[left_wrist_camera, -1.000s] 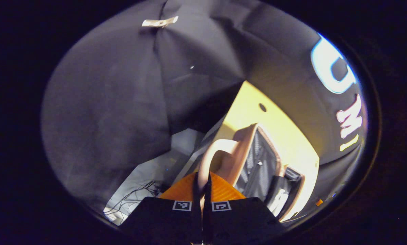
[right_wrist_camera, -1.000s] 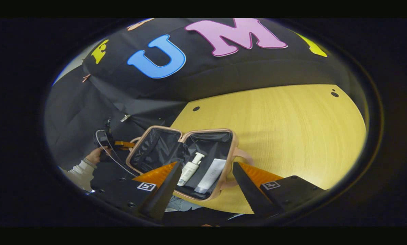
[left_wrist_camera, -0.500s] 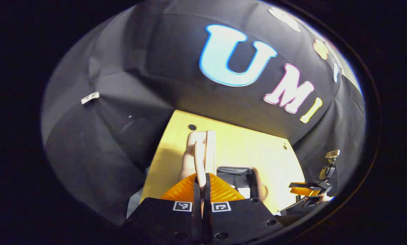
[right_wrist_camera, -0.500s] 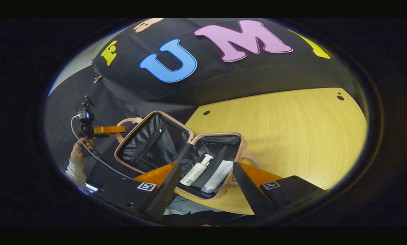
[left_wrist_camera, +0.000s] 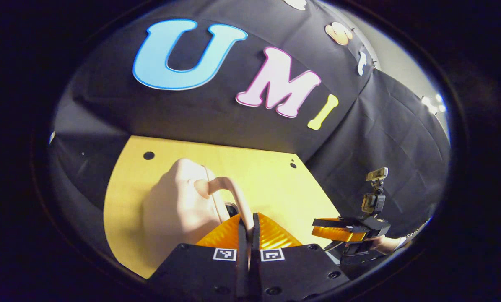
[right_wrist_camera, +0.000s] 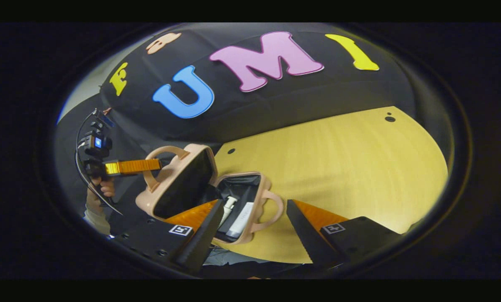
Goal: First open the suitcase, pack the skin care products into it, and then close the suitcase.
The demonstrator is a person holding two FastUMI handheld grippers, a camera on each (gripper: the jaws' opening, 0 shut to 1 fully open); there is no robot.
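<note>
Pink suitcase (right_wrist_camera: 179,184) on the wooden counter (right_wrist_camera: 338,167), half closed. In the right gripper view the lid (right_wrist_camera: 183,178) stood tilted over the base (right_wrist_camera: 244,205), hinge side toward the booth wall, the opening facing the camera. The lid's shadowed lining hid most of the interior; a white pump bottle (right_wrist_camera: 229,204) and a pale tube (right_wrist_camera: 242,216) lay side by side in the base, long axes running roughly from the hinge toward the near rim, their lower ends cut off by that rim and by one finger of the right tongs (right_wrist_camera: 254,235). The right tongs hovered wide apart and empty just short of the base handle (right_wrist_camera: 271,209). The left tongs (left_wrist_camera: 250,228) were clamped narrow on the lid handle (left_wrist_camera: 229,193); in the left gripper view the lid's outer shell concealed the base and its contents. A hand (right_wrist_camera: 101,188) held the left tool, the sleeve partly cropped
</note>
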